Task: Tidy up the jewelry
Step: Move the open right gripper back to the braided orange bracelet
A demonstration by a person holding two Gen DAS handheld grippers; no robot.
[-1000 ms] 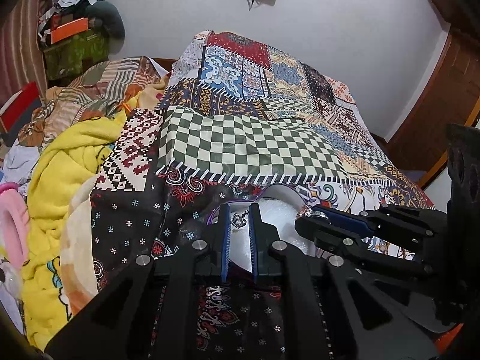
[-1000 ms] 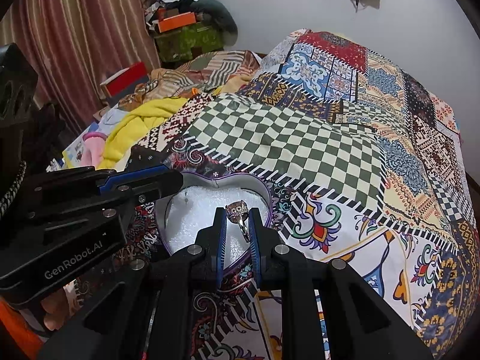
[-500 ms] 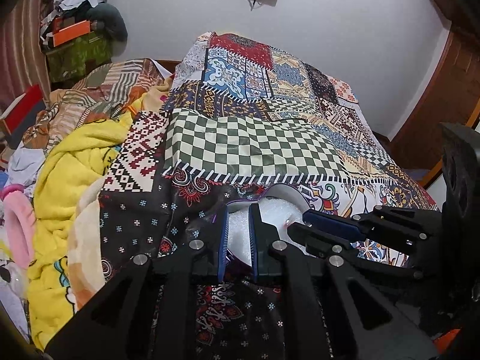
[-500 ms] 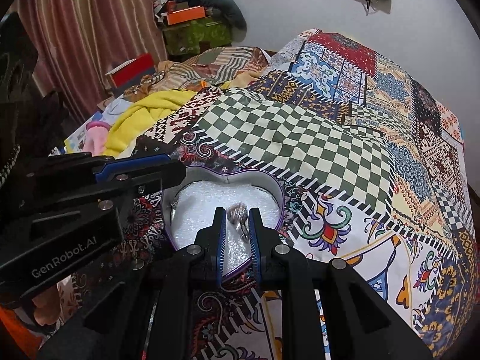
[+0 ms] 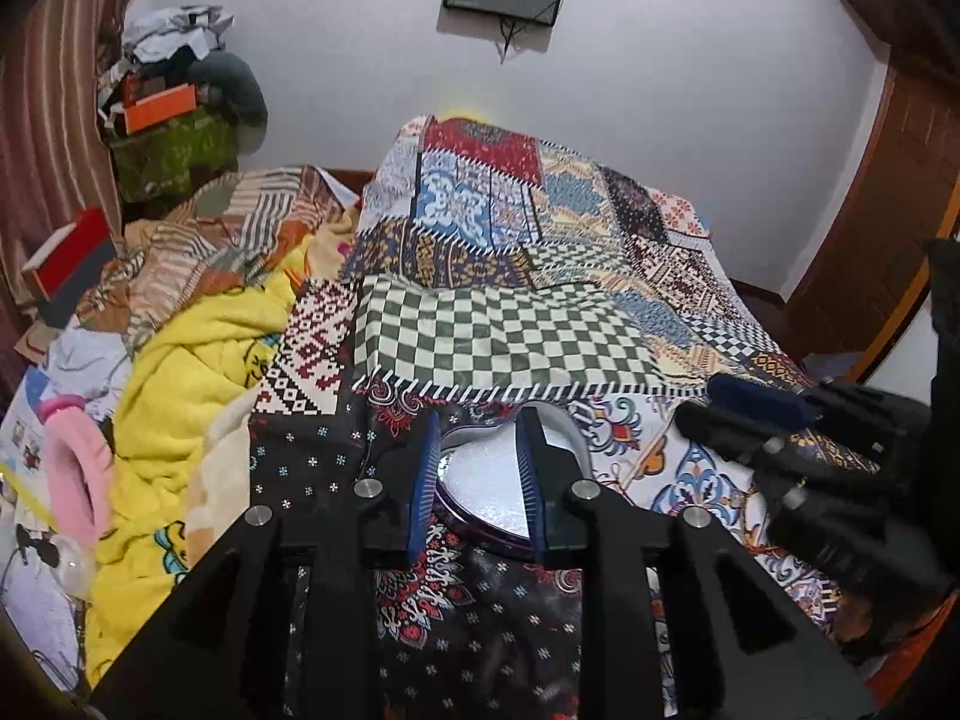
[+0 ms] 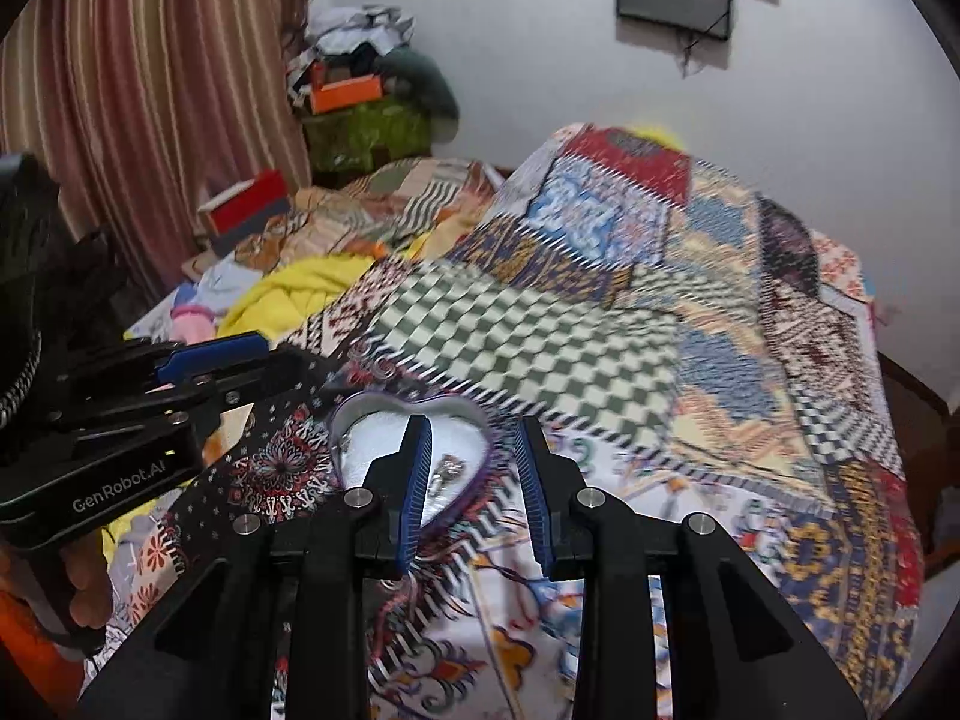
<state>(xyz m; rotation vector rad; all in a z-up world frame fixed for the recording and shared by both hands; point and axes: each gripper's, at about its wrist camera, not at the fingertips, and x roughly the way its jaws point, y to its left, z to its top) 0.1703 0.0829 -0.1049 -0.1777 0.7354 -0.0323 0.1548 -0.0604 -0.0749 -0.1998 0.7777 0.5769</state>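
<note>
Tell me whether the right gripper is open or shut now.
Open. The right gripper shows a wide gap between its blue-padded fingers, nothing clamped; the small silver ring lies in the heart-shaped tin.

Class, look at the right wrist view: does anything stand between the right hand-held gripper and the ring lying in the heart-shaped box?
Nothing visible does. The right hand-held gripper is open above the heart-shaped box, and the ring lies uncovered on the white lining. The left hand-held gripper sits off to the side, clear of it.

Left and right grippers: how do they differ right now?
The left gripper frames only the heart-shaped box's white lining, while the right gripper has the jewelry piece lying in the box between its fingers. The right view is motion-blurred; the left is sharp. Both are open and hold nothing.
</note>
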